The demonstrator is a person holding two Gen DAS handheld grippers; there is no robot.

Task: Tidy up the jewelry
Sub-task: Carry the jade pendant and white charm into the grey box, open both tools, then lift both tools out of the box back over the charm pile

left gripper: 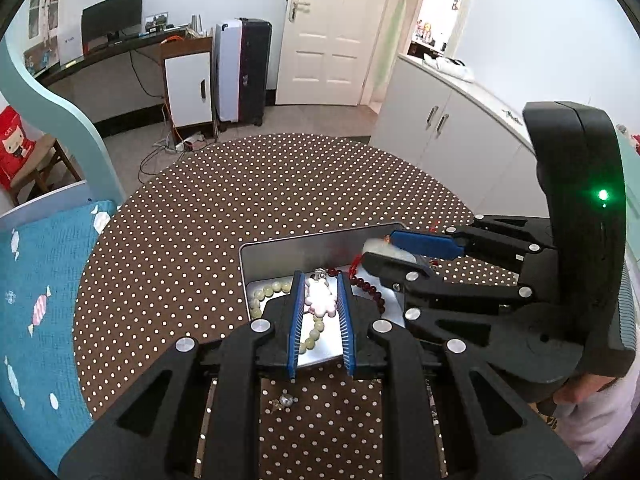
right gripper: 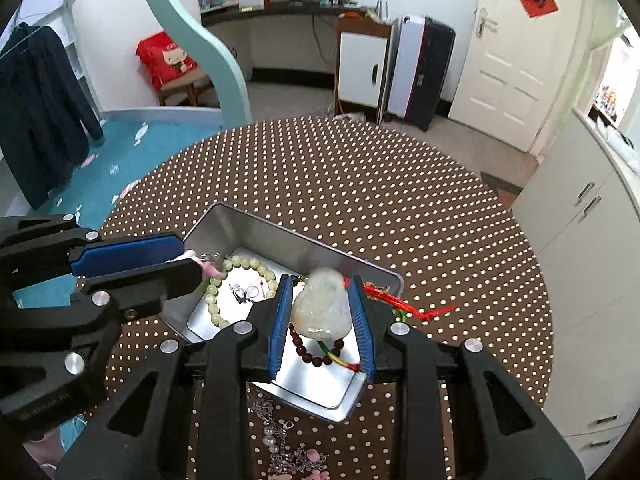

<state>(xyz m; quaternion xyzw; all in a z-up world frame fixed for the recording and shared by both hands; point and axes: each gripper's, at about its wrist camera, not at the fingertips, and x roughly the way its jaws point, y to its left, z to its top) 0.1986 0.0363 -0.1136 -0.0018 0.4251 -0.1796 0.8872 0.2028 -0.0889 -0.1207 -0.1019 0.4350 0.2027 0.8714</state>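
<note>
A silver metal tin (left gripper: 280, 254) (right gripper: 248, 232) stands on the polka-dot table. In it lie a pale green bead bracelet (right gripper: 240, 264) (left gripper: 276, 288) and a dark red bead bracelet (right gripper: 316, 354) (left gripper: 368, 290). My left gripper (left gripper: 319, 294) is shut on a pink paw-shaped charm (left gripper: 319, 298) over the tin; it also shows in the right wrist view (right gripper: 192, 266). My right gripper (right gripper: 322, 300) is shut on a pale jade pendant (right gripper: 322, 304) with a red cord (right gripper: 404, 306), held over the tin's right end; it also shows in the left wrist view (left gripper: 386, 250).
A small silver bead earring (left gripper: 285, 400) lies on the brown dotted tablecloth (left gripper: 240, 200) under my left gripper. A pearl and chain piece with pink charms (right gripper: 280, 440) lies in front of the tin. A blue bed (left gripper: 36, 288) is at left, white cabinets (left gripper: 452, 136) at right.
</note>
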